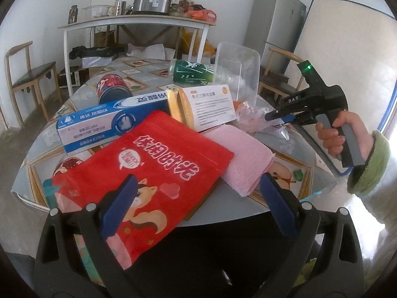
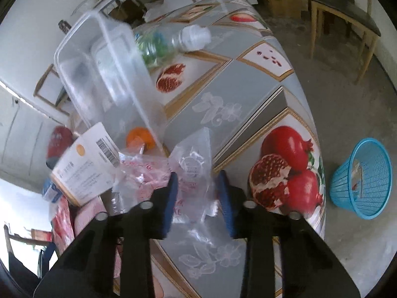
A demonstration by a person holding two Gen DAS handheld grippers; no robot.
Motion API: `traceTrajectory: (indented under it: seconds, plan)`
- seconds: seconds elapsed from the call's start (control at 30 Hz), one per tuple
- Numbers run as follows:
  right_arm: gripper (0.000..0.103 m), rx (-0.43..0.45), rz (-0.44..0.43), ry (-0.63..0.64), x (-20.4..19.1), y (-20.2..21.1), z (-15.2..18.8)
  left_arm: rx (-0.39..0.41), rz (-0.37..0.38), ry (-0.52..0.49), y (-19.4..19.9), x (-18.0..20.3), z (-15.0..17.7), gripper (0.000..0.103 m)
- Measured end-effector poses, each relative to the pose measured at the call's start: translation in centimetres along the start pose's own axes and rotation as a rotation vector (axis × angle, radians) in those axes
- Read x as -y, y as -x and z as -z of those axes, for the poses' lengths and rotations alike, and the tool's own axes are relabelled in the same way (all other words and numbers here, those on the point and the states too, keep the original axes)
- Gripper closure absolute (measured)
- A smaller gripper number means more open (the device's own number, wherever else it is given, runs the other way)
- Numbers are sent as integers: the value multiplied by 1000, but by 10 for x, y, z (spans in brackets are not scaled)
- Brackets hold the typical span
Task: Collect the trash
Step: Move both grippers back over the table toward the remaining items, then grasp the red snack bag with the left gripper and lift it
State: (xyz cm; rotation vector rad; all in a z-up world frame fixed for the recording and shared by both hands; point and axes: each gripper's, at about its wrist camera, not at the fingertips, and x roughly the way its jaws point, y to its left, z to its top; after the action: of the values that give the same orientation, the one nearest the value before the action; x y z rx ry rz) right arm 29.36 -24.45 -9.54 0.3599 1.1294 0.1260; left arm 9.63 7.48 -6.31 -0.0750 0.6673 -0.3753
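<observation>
Your right gripper (image 2: 197,191) has the crinkly plastic bag (image 2: 191,164) between its open fingers. At 11 o'clock the clear tub (image 2: 104,74) and white card box (image 2: 84,164) block you. From 1 to 3 o'clock the tablecloth (image 2: 260,92) is bare, and the blue basket (image 2: 362,178) sits on the floor.

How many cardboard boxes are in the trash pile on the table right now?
2. The long blue-and-white toothpaste box lies at the pile's left, partly under the red snack bag. The white-and-gold box sits beside it, in front of the clear container. Others may be hidden underneath.
</observation>
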Motion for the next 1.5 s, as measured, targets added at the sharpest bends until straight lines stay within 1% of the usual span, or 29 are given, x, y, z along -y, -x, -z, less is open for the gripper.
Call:
traceTrajectory:
  seconds: [0.13, 0.3, 0.5, 0.63, 0.7, 0.77, 0.8, 0.87, 0.9, 0.97, 1.0, 1.07, 1.2, 1.3, 1.37, 1.4, 1.43, 1.5]
  plan:
    - [82, 2, 6, 10, -1, 6, 6, 1, -15, -37, 1, 3, 2, 9]
    - [85, 20, 19, 20, 1, 23, 22, -10, -45, -89, 4, 10, 8, 9]
    - [86, 42, 33, 23, 9, 43, 48, -14, -111, -150, 15, 17, 18, 9]
    - [86, 39, 7, -7, 17, 47, 64, -32, -178, -195, 20, 18, 27, 10]
    - [86, 39, -6, -22, 20, 47, 69, -47, -213, -229, 21, 19, 33, 13]
    - [86, 40, -18, -35, 23, 45, 70, -66, -255, -269, 20, 21, 38, 20]
    - [86, 40, -22, -38, 24, 45, 71, -83, -295, -305, 18, 23, 41, 22]
    - [86, 42, -29, -42, 24, 45, 71, -104, -356, -379, 13, 28, 47, 29]
    - [86, 43, -31, -42, 24, 45, 71, -112, -377, -411, 12, 29, 49, 29]
    - [86, 43, -35, -43, 24, 46, 71, -130, -422, -476, 7, 34, 53, 35]
    - [86, 43, -36, -43, 24, 46, 71, -143, -450, -515, 4, 36, 56, 36]
    - [86, 43, -40, -44, 24, 45, 71, -176, -489, -575, -4, 38, 62, 43]
    - [86, 41, -44, -50, 26, 45, 71, -180, -502, -625, -5, 41, 65, 47]
    - [86, 40, -45, -48, 25, 45, 70, -188, -507, -637, -8, 39, 64, 56]
    - [86, 41, -43, -45, 25, 45, 70, -195, -508, -638, -11, 38, 63, 65]
    - [86, 41, -42, -43, 25, 45, 70, -199, -508, -634, -10, 37, 62, 68]
    - [86, 40, -43, -40, 24, 45, 70, -204, -507, -630, -13, 37, 61, 75]
    - [86, 30, -52, -18, 22, 44, 69, -216, -508, -621, -14, 35, 61, 77]
